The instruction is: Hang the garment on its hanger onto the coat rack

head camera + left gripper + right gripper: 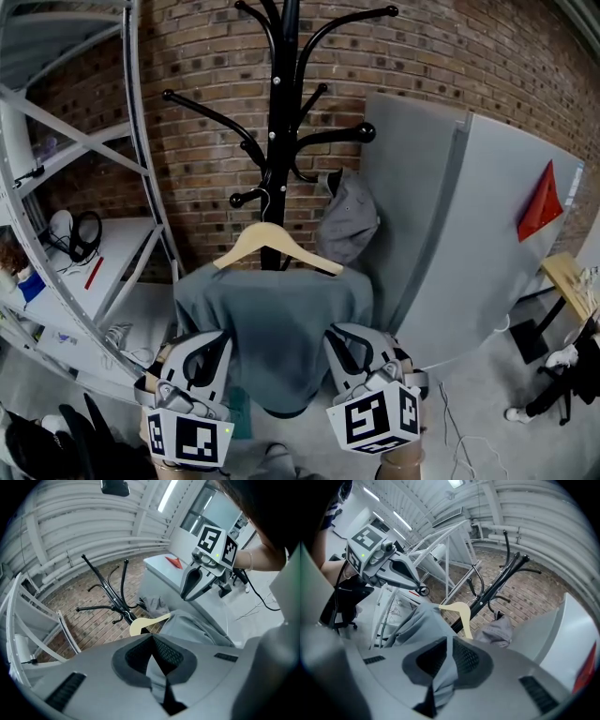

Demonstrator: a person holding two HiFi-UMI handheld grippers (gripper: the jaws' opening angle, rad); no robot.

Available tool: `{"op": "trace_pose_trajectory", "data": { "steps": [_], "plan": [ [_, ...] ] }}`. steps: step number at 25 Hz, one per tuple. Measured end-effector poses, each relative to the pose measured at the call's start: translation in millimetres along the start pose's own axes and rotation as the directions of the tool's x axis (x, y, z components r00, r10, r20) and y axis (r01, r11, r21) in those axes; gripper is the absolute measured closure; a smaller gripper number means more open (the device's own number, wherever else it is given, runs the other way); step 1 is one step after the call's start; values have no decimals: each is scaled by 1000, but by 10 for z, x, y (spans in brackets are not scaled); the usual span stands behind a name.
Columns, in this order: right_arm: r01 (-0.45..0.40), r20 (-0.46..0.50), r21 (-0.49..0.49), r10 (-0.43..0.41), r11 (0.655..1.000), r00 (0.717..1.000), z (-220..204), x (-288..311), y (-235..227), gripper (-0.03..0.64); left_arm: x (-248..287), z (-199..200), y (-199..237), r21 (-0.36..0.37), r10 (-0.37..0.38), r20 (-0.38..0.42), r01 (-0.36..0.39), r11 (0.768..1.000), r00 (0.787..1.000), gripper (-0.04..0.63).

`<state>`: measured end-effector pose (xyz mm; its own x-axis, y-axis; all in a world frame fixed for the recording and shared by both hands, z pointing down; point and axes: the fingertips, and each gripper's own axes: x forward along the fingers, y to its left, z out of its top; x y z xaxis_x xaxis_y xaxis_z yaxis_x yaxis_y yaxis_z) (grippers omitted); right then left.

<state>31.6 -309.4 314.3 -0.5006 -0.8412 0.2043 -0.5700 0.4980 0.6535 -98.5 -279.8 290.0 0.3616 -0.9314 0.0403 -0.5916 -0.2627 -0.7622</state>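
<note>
Garment (272, 328), grey-green, drapes over a wooden hanger (274, 242) right in front of the black coat rack (281, 112), centre of head view. The hanger's metal hook sits up against the pole by a low peg w/ a round knob. Can't tell if it actually rests on the peg.

Left gripper (219, 339) is clamped on the garment's left edge, about mid-height and below the hanger's left shoulder. In the left gripper view its jaws (151, 637) meet at the tips w/ a fold of the cloth (157, 672) pinched btwn the pads. Hanger (143, 624) and rack (112, 597) lie just beyond the tips.

Right gripper (341, 339) mirrors it, clenched on the garment's right edge at roughly the same height. In the right gripper view a grey fold (443, 677) is squeezed btwn its jaws (451, 640) and hangs down out of them. Hanger (461, 616) is just ahead, rack pole (497, 588) behind it.

So the garment is stretched btwn both grippers, cloth in front, rack behind. Each gripper shows in the other's view, off to the side.

Bg: a grey cap-like item (347, 223) hangs on the rack, right of the hanger. Brick wall (187, 56) behind, metal shelving (94, 187) w/ headphones (80, 232) at left, grey panel (469, 234) w/ a red piece (541, 202) at right.
</note>
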Motion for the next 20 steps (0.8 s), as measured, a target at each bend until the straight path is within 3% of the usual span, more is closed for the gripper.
{"op": "trace_pose_trajectory", "data": {
  "steps": [7, 15, 20],
  "plan": [
    [7, 5, -3, -7, 1000, 1000, 48, 30, -6, 566, 18, -150, -79, -11, -41, -55, 40, 999, 998, 592],
    [-2, 13, 5, 2, 1000, 1000, 49, 112, -28, 566, 105, -301, -3, -1, 12, -115, -12, 1000, 993, 592],
    [0, 4, 9, 0, 1000, 1000, -4, 142, -115, 567, 166, -218, -3, -52, 2, -70, -6, 999, 998, 592]
  ]
}}
